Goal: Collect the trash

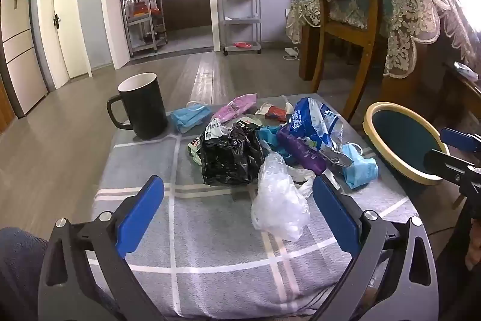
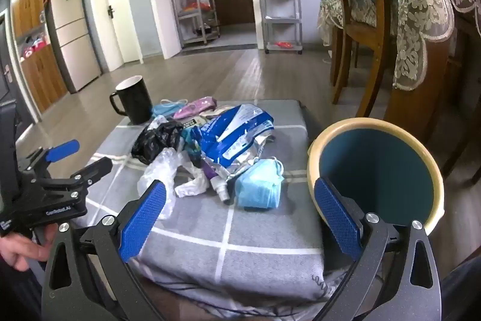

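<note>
Both the left hand-held gripper (image 1: 237, 197) and right hand-held gripper (image 2: 239, 200) hover wide open, empty, over a trash pile (image 1: 264, 140) beside a black mug (image 1: 144, 107).

The print on the blue wrapper (image 1: 315, 122) is too small to be read. Beneath the wrapper, the purple tube (image 2: 210, 173) is mostly hidden. Beside the wrapper, the bin (image 1: 402, 140) is partly covered by the right tongs (image 1: 451, 152).

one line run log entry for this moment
stage: start, nothing picked | left hand-held gripper: open, empty | right hand-held gripper: open, empty | trash pile: on grey cloth | bin: at right
</note>
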A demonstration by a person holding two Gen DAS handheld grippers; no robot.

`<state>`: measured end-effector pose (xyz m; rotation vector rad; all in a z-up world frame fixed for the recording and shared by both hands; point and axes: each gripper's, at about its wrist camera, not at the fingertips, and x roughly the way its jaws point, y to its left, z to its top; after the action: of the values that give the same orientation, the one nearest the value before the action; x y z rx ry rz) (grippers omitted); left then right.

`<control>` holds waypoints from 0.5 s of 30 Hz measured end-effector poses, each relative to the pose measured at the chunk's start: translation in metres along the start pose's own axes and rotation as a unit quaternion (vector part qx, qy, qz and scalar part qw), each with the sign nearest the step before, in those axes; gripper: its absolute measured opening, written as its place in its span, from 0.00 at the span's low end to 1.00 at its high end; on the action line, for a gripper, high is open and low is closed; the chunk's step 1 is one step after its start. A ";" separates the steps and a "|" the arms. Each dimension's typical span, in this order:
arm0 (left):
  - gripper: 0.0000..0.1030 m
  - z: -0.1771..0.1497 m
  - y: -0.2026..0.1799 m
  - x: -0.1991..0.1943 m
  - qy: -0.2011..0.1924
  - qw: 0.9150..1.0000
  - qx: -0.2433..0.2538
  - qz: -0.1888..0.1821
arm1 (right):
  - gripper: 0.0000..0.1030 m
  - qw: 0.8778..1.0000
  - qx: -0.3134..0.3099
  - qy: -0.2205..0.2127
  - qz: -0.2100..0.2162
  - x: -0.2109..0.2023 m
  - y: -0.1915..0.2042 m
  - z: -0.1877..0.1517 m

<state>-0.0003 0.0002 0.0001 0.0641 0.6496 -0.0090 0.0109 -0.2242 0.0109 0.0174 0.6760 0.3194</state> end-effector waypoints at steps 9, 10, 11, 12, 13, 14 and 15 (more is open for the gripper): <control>0.95 0.001 0.005 -0.006 -0.001 1.000 -0.019 -0.011 | 0.95 1.000 -0.002 0.002 0.005 0.000 0.000 -0.001; 0.95 0.001 0.006 -0.007 -0.001 1.000 -0.020 -0.013 | 0.95 1.000 -0.002 0.002 0.004 0.000 0.000 0.000; 0.95 0.001 0.006 -0.008 -0.001 1.000 -0.021 -0.016 | 0.95 1.000 -0.002 0.002 0.003 -0.001 -0.001 0.001; 0.95 0.002 0.007 -0.009 -0.002 1.000 -0.023 -0.017 | 0.95 1.000 -0.001 0.002 0.005 0.002 0.000 -0.003; 0.95 0.002 0.007 -0.010 -0.002 1.000 -0.024 -0.019 | 0.95 1.000 -0.001 0.002 0.005 0.002 0.000 -0.003; 0.95 0.002 0.008 -0.010 -0.001 0.999 -0.024 -0.021 | 0.95 1.000 -0.001 0.002 0.006 0.002 -0.001 -0.002; 0.95 0.003 0.008 -0.011 -0.001 0.999 -0.025 -0.022 | 0.95 1.000 -0.001 0.002 0.006 0.002 -0.002 -0.002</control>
<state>-0.0072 0.0079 0.0091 0.0024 0.6481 -0.0353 0.0114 -0.2257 0.0082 0.0182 0.6799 0.3317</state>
